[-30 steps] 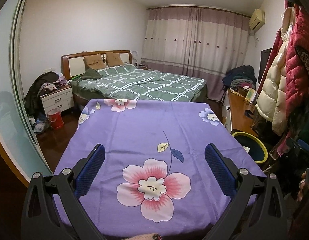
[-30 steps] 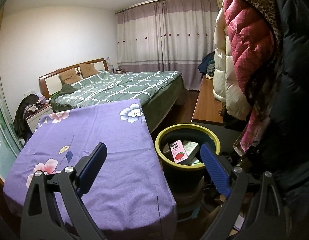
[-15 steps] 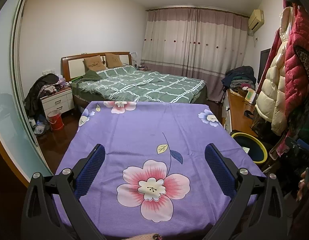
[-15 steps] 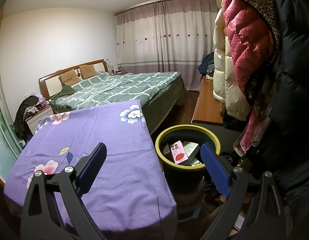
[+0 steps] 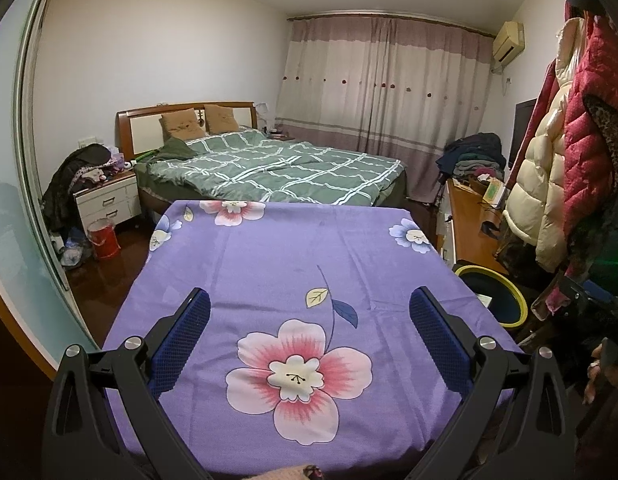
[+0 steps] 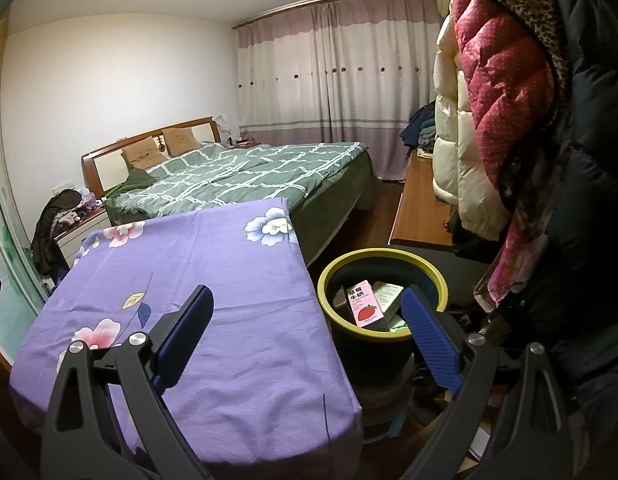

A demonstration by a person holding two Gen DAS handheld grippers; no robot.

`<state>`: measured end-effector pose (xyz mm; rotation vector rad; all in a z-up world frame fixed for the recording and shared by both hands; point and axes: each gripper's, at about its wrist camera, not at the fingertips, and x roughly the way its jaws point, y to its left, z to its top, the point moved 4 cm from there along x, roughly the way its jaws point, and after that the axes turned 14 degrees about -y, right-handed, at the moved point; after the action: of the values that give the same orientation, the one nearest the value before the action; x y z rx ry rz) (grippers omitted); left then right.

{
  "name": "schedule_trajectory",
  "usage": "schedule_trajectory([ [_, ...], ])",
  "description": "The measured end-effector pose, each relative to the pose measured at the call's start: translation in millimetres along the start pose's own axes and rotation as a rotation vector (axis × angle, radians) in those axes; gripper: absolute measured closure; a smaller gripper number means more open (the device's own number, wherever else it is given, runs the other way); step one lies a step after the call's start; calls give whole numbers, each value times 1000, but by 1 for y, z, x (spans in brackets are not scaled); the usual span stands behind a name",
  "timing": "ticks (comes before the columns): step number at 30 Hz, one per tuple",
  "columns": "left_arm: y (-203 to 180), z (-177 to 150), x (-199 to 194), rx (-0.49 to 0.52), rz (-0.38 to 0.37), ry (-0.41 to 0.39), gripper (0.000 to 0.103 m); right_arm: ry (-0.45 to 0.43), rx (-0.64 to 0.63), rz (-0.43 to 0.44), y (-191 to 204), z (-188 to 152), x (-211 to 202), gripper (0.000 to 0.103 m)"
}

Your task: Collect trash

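Note:
A dark bin with a yellow rim [image 6: 383, 258] stands on the floor just right of the table; its rim [image 5: 517, 300] also shows in the left wrist view. Inside lie a pink strawberry milk carton [image 6: 363, 308] and a pale box [image 6: 385, 296]. My right gripper [image 6: 307, 320] hangs open above the table's right edge and the bin, with nothing between its fingers. My left gripper [image 5: 309, 320] is open and empty over the purple flowered tablecloth [image 5: 293, 264]. No loose trash shows on the cloth.
Beyond the table is a bed with a green checked cover [image 5: 277, 168]. Left of it stand a nightstand [image 5: 107, 200] and a red bucket [image 5: 103, 238]. On the right, a wooden sideboard [image 6: 423, 208] and hanging coats [image 6: 505, 92] crowd in close.
Both views have shifted very slightly; the grippers stay open and the bin's contents are the same.

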<state>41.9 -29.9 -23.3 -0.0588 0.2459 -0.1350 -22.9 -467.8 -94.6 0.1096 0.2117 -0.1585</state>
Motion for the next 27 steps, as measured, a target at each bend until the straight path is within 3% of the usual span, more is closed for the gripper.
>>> schedule_trajectory([
  [27, -3, -6, 5, 6, 3, 12, 5, 17, -9, 9, 10, -7, 7, 13],
])
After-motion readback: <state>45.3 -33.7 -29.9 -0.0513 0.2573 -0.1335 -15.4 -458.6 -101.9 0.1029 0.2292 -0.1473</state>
